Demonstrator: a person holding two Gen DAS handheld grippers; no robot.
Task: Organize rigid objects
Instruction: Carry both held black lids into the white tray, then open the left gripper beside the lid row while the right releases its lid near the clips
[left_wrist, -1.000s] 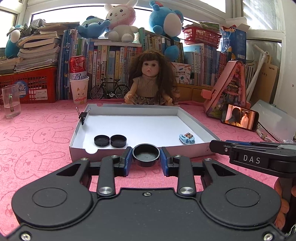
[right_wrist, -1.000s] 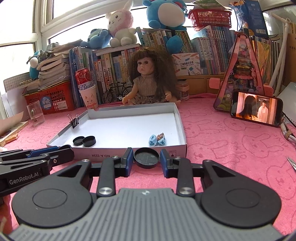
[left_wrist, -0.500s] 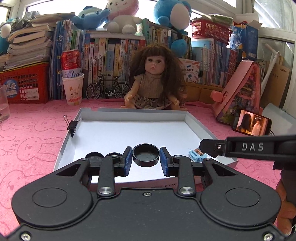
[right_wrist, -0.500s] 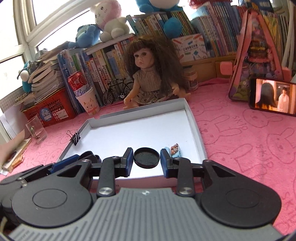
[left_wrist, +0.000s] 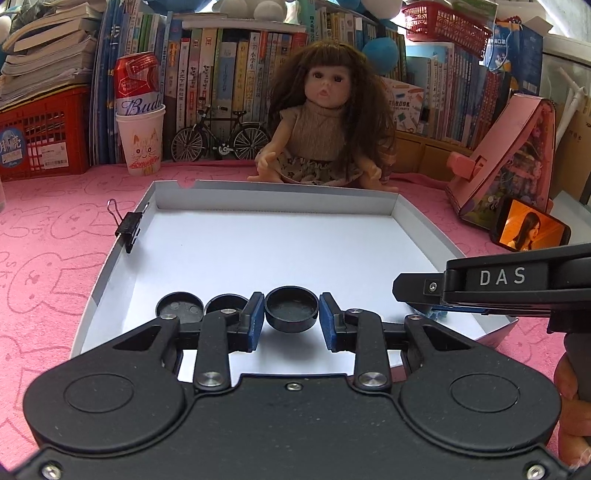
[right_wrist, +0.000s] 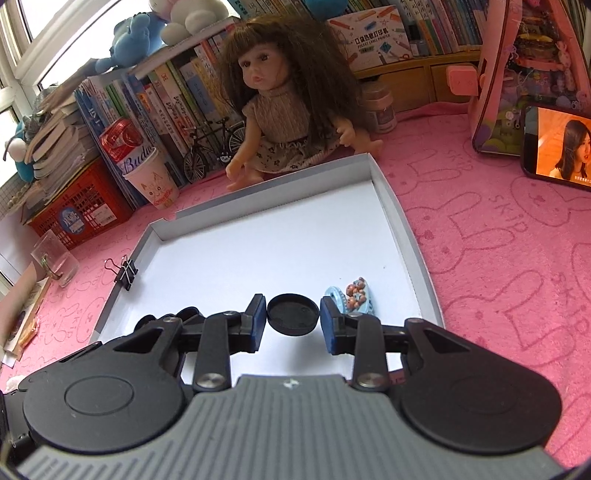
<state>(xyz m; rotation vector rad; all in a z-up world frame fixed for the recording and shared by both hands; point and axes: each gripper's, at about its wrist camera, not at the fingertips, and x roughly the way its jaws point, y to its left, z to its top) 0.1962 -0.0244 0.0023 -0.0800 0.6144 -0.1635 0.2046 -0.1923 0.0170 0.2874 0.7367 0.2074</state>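
Observation:
A shallow white cardboard tray (left_wrist: 280, 192) (right_wrist: 402, 221) lies on the pink cloth. My left gripper (left_wrist: 291, 314) is shut on a black round lid (left_wrist: 291, 308) and holds it over the tray's near part. Two more black lids (left_wrist: 180, 305) (left_wrist: 225, 302) lie in the tray's near left corner. My right gripper (right_wrist: 293, 314) is shut on another black lid (right_wrist: 293, 313) over the tray's near edge; it also shows at the right of the left wrist view. A blue hair clip (right_wrist: 351, 295) lies in the tray by my right finger.
A black binder clip (left_wrist: 127, 229) (right_wrist: 126, 275) grips the tray's left wall. A doll (left_wrist: 325, 122) sits behind the tray. A cup with a red can (left_wrist: 140, 140), a toy bicycle (left_wrist: 221, 142), a phone (right_wrist: 557, 147), a pink toy house (left_wrist: 513, 162) and a glass (right_wrist: 55, 262) stand around.
Both grippers have moved forward and up, from in front of the tray to over its near part, each still holding its black lid.

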